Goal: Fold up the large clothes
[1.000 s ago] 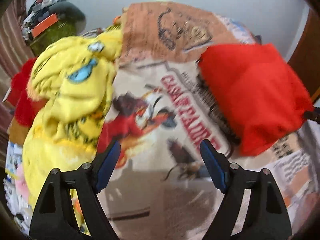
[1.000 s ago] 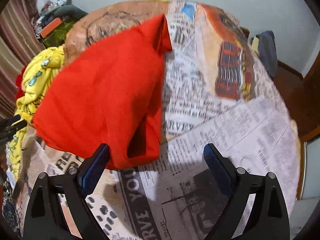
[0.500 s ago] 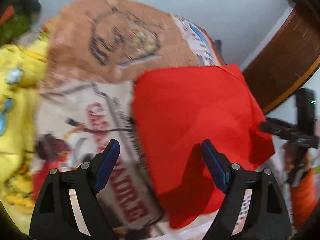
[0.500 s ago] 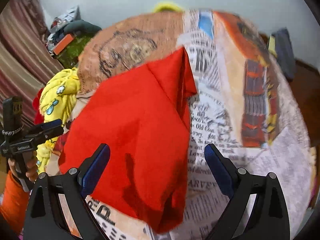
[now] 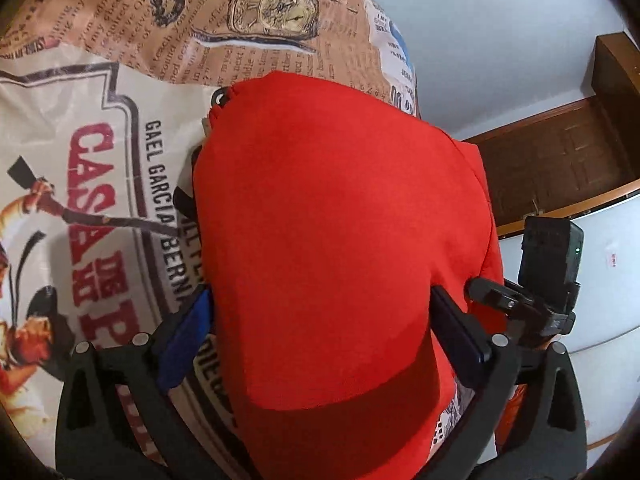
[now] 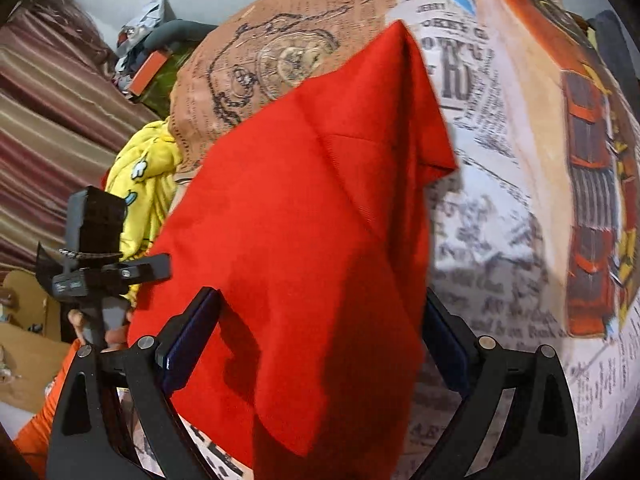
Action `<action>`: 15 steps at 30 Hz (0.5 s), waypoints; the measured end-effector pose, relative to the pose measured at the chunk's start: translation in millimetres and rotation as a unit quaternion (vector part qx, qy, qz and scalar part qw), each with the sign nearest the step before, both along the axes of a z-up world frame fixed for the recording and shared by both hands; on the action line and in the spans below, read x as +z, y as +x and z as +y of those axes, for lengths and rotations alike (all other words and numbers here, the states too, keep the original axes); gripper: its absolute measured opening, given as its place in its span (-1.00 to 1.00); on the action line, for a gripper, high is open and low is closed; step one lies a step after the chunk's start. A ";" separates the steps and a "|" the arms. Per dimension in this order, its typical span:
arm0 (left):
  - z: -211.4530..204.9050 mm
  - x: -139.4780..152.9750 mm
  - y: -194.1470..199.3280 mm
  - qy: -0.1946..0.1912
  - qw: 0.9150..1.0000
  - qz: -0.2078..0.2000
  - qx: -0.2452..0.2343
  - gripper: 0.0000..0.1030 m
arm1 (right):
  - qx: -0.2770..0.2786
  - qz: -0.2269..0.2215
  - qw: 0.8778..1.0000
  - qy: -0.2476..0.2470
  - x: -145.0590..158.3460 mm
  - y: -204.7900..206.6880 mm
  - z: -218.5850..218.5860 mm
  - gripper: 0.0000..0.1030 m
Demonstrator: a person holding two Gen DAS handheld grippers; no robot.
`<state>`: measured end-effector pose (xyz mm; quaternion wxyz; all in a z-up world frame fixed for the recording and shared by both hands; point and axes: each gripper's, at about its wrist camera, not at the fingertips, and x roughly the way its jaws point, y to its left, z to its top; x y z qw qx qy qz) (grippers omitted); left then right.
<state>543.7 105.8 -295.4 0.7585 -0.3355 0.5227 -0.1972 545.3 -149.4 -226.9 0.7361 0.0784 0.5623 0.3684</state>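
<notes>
One red garment [image 5: 340, 240] on newsprint-patterned sheet [image 5: 80, 120]; white wall [image 5: 500, 40] behind.

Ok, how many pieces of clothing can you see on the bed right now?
2: a red garment between both open grippers, and a yellow printed garment crumpled at the far left. Others may be hidden.

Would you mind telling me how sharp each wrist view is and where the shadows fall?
Left wrist view: the printed bedsheet reads crisply, and a dark shadow crosses the red garment near the fingers. Right wrist view: softer, with the newsprint smeared on the right and shadow in the garment's lower folds; both show fisheye bending.
</notes>
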 end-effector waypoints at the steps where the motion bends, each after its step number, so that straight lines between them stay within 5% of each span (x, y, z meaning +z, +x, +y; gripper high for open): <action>1: 0.0 -1.1 1.3 -0.004 1.000 0.003 0.000 1.00 | 0.000 0.004 1.000 0.007 -0.4 0.6 1.4 0.70; 6: -2.0 -0.2 4.3 -0.013 1.000 0.021 -0.005 0.98 | 0.000 0.018 1.000 0.005 -4.1 0.8 9.9 0.13; 8: -5.0 7.5 4.6 0.004 1.000 0.007 -0.010 0.81 | 0.006 0.025 1.000 0.012 -4.3 -1.2 10.1 -0.14; 15: -26.7 57.6 -8.9 0.102 0.992 -0.070 -0.032 -0.16 | 0.013 -0.008 1.000 0.004 17.9 -14.0 20.1 -0.37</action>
